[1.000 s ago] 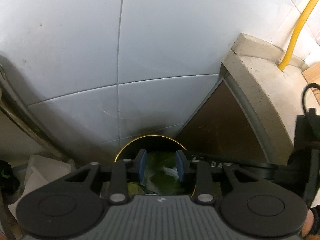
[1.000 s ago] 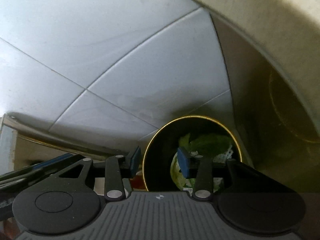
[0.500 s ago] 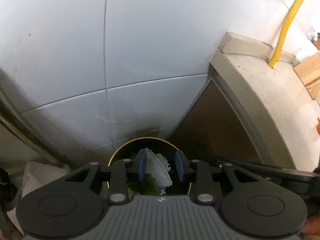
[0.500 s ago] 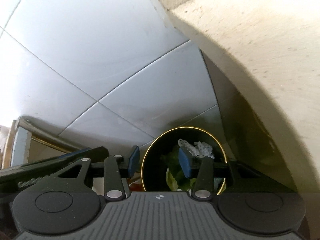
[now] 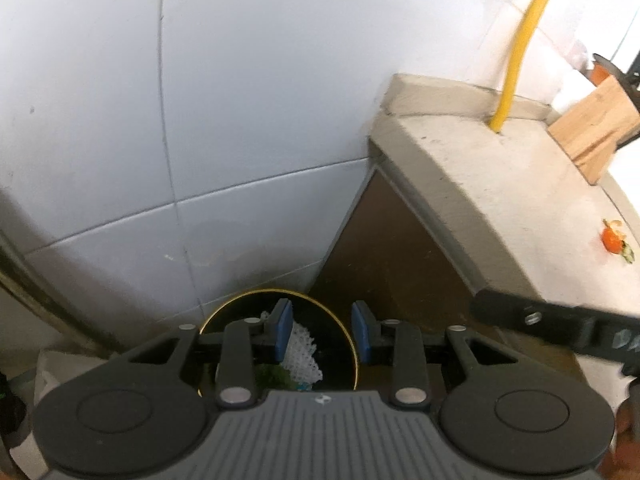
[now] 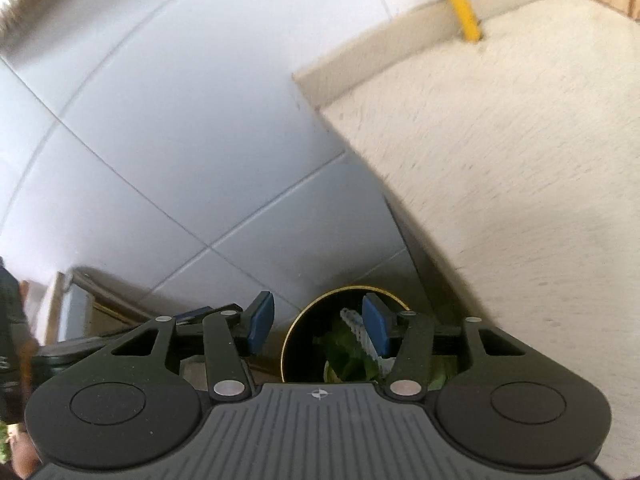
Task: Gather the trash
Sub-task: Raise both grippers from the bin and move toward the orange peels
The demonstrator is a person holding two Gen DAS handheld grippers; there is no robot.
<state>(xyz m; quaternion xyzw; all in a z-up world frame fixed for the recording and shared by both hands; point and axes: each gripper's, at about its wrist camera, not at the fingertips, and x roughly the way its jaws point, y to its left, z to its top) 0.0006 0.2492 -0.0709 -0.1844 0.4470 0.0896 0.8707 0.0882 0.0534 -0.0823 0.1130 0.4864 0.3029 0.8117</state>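
Observation:
A round black trash bin with a gold rim (image 5: pixel 352 344) stands on the floor against the tiled wall, beside the counter. Inside it lie a white foam net (image 5: pixel 302 354) and green leaves (image 6: pixel 346 354). My left gripper (image 5: pixel 322 332) is open and empty, held above the bin's mouth. My right gripper (image 6: pixel 318 326) is open and empty, also above the bin (image 6: pixel 294 332), with its right finger over the opening. An orange peel (image 5: pixel 612 238) lies on the counter top at the right.
The beige stone counter (image 5: pixel 500 200) runs along the right, with a brown cabinet side (image 5: pixel 392 248) below it. A yellow pipe (image 5: pixel 520 40) rises from the counter. A wooden board (image 5: pixel 596 128) leans at the far right. The right gripper's body (image 5: pixel 560 324) shows at the right.
Both grippers have risen away from the bin, so more wall and counter top show. The white foam net, absent one second ago, now lies in the bin.

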